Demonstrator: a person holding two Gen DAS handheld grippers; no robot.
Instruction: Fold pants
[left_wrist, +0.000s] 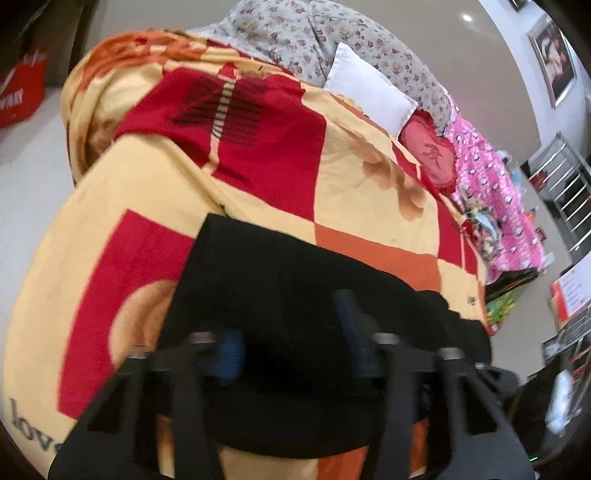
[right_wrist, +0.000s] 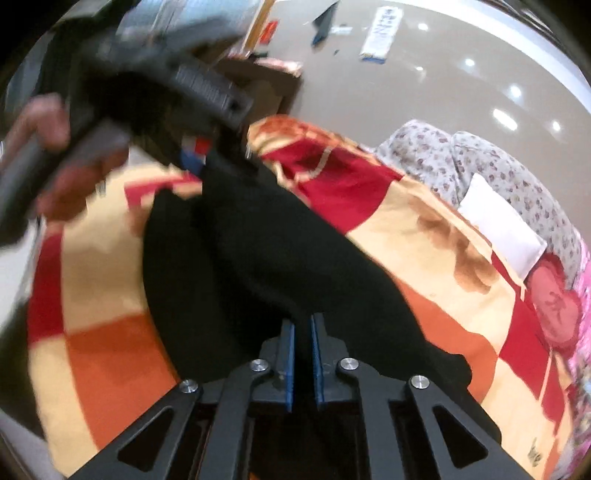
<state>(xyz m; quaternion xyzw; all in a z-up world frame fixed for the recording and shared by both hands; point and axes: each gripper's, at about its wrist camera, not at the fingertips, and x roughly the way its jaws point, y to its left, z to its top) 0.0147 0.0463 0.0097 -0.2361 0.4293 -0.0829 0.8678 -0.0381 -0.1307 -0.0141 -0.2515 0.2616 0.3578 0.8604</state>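
Note:
The black pants (left_wrist: 288, 273) lie across a red, orange and cream checked bed cover (left_wrist: 258, 166). My left gripper (left_wrist: 291, 339) is blurred, its blue pads a short way apart with a bunch of black cloth filling the gap. In the right wrist view the pants (right_wrist: 258, 240) rise in a peak up to the left gripper (right_wrist: 218, 155), which a hand (right_wrist: 48, 122) holds at the upper left. My right gripper (right_wrist: 303, 332) has its blue pads nearly together, pinching the near edge of the pants.
A white pillow (left_wrist: 369, 92), a red heart cushion (left_wrist: 432, 155), a floral quilt (left_wrist: 314, 37) and a pink blanket (left_wrist: 498, 206) sit at the bed's far end. A red box (left_wrist: 22, 92) stands on the floor at left; a metal rack (left_wrist: 569, 184) is at right.

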